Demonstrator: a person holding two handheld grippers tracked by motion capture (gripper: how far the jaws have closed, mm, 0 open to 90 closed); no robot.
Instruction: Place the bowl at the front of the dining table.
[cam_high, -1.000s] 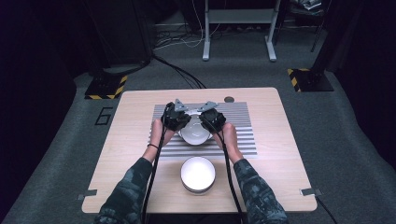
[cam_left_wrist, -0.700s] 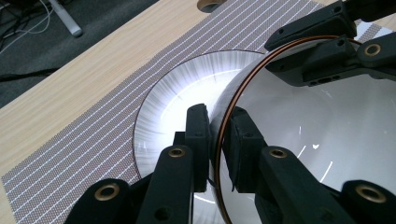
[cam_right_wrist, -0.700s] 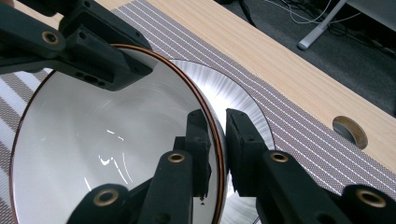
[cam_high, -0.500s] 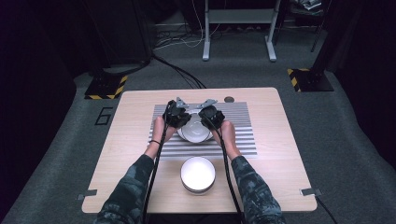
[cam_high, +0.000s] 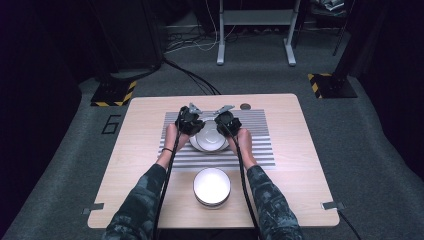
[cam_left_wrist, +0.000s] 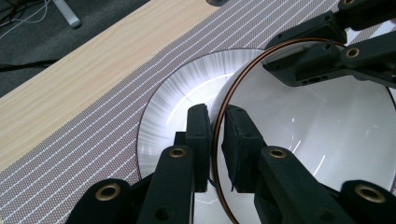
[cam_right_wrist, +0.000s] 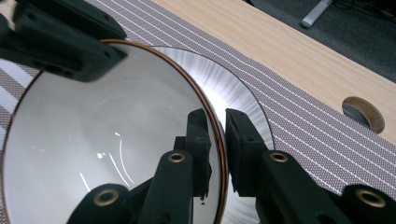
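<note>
Both my left gripper (cam_high: 189, 120) and right gripper (cam_high: 227, 121) pinch the white bowl (cam_high: 210, 138) rim, now lowered closer over the plate (cam_left_wrist: 177, 93) mid-surface.

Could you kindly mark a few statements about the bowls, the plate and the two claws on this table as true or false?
1. The left claw grips the rim of the brown-rimmed bowl. True.
2. The right claw hangs open above the mat. False: it is shut on the same bowl's rim.
3. A plate lies under the held bowl on the striped mat. True.
4. The stacked bowls sit on the mat. False: they stand on bare table wood, nearer the person.
</note>
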